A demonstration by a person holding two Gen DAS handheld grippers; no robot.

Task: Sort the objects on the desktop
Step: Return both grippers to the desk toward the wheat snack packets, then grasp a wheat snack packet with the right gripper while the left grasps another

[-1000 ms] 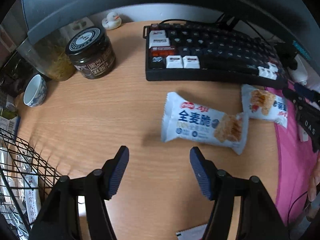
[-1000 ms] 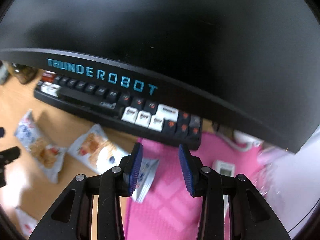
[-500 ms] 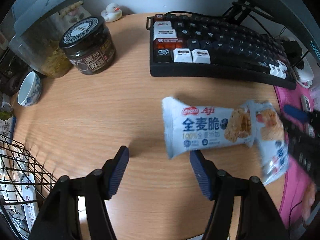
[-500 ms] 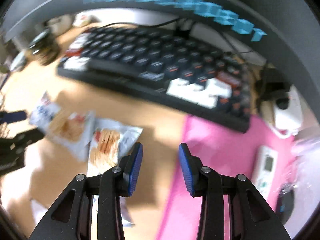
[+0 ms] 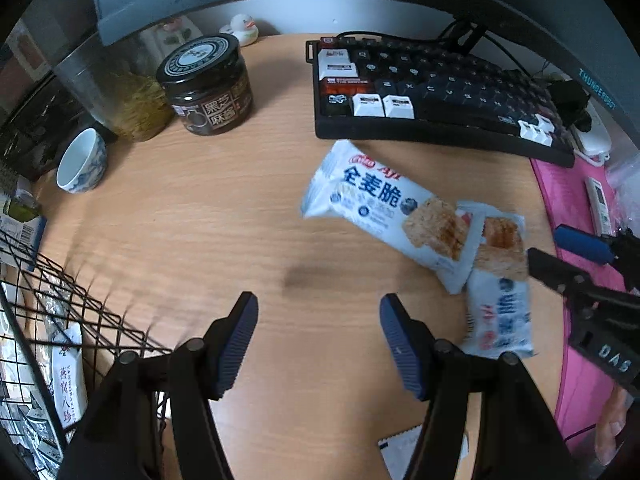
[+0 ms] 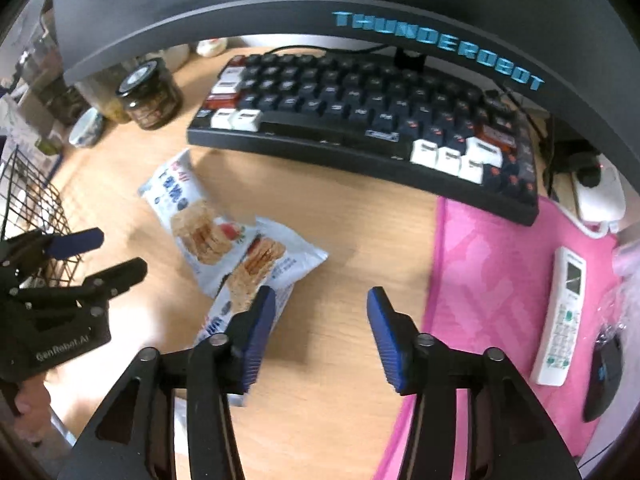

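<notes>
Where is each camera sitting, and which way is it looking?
Left wrist: on the left gripper, looking steeply down at the desk and wire basket; its own open fingers show.
Right wrist: on the right gripper, looking down at the pink mat; its opening, empty fingers show.
Both see: two snack packs, keyboard, jar, each other's gripper.

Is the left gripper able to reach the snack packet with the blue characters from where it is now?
Probably yes. The left gripper is open and empty, and only bare desk lies between it and the snack packet. The second packet overlaps only its far end, by the right gripper.
</notes>
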